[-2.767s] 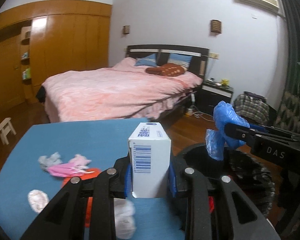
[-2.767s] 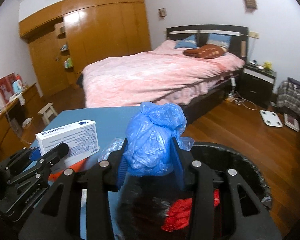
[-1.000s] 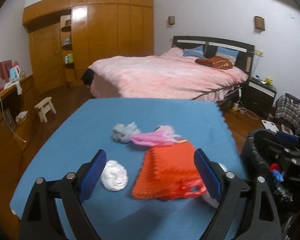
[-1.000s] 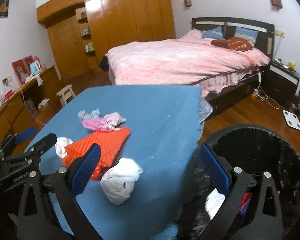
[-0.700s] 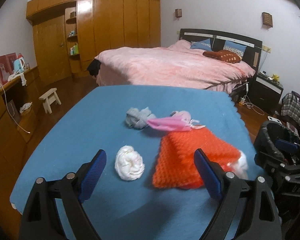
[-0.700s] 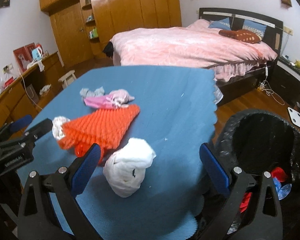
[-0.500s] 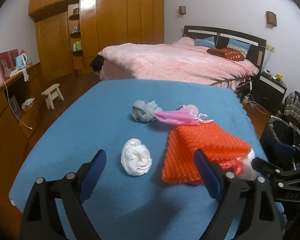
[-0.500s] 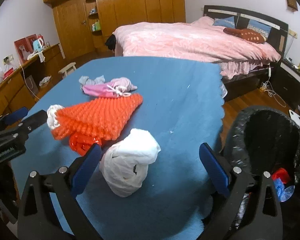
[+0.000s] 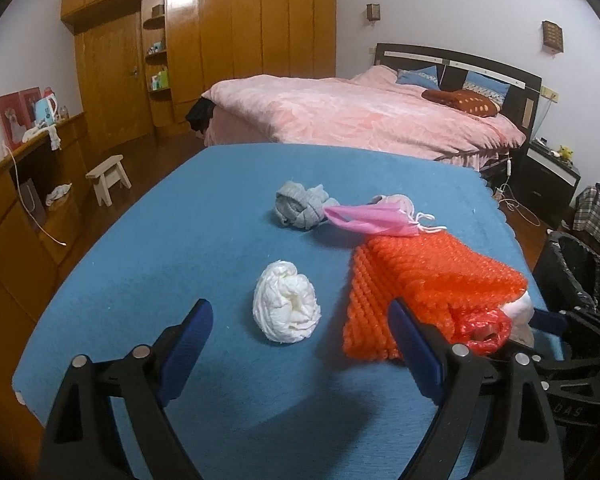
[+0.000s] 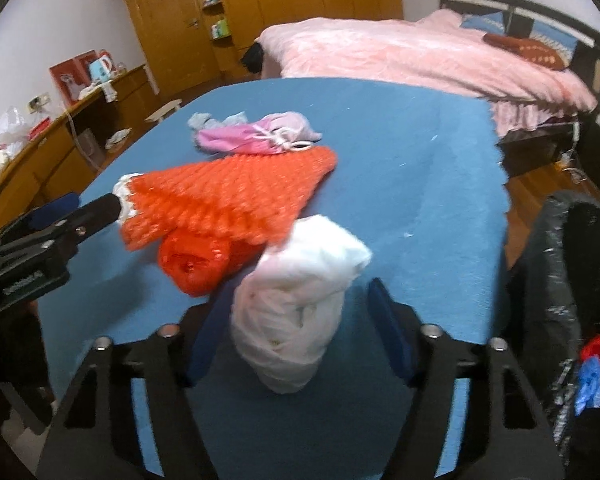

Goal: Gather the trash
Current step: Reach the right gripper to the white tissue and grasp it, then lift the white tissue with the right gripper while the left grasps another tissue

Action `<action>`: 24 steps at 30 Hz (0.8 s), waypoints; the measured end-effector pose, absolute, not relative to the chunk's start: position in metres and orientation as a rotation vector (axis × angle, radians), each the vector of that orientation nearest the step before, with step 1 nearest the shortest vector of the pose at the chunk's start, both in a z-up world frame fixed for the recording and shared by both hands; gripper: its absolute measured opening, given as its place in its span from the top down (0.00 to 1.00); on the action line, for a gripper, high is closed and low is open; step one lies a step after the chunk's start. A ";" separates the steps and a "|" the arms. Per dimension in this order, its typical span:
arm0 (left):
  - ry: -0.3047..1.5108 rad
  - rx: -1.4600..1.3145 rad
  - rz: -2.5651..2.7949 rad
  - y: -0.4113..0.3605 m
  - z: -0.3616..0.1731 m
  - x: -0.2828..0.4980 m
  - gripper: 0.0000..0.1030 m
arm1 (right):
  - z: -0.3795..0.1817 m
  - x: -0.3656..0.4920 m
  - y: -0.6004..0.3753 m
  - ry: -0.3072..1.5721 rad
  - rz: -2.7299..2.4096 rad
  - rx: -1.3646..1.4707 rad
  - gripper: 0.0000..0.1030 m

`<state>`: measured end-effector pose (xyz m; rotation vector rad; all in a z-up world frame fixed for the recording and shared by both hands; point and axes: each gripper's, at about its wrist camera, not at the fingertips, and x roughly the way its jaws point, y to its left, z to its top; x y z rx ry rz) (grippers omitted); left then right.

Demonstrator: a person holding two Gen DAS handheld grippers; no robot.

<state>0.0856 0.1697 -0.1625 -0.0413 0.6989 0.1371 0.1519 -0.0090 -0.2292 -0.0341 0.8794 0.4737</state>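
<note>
Left gripper: the left gripper (image 9: 300, 344) is hovering low over the near part of the blue table (image 9: 204, 216), its jaws standing wide apart and holding nothing.
White wad: a crumpled white paper ball (image 9: 286, 308) is lying on the table just beyond and between the left gripper's blue pads (image 9: 186, 344).
Right gripper: the right gripper (image 10: 292, 328) is spreading its jaws wide on either side of a white plastic bag (image 10: 296, 312), with gaps showing on both sides.
White bag: it is sitting on the near right part of the table, touching the orange bubble wrap (image 10: 228, 200).
Red bag: a red plastic bag (image 10: 196, 264) is poking out from under the near edge of the bubble wrap.
Far items: a pink mask (image 9: 374, 220) and a grey cloth (image 9: 300, 208) are lying beyond the bubble wrap.
Bin: the black-lined trash bin (image 10: 572, 280) is standing right of the table, with red and blue scraps (image 10: 592, 376) showing inside.
Background: a pink bed (image 9: 360, 116) is filling the far side.
</note>
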 end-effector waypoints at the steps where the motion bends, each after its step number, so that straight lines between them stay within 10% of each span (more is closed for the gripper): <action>1: 0.701 -0.043 0.137 0.170 -0.163 0.086 0.15 | -0.229 0.152 -0.008 0.884 0.489 -0.026 0.50; 15: 0.711 -0.047 0.159 0.180 -0.171 0.100 0.16 | -0.198 0.169 -0.039 0.820 0.376 -0.009 0.59; 24: 0.775 -0.075 0.134 0.188 -0.186 0.118 0.36 | -0.198 0.181 -0.044 0.813 0.353 -0.001 0.59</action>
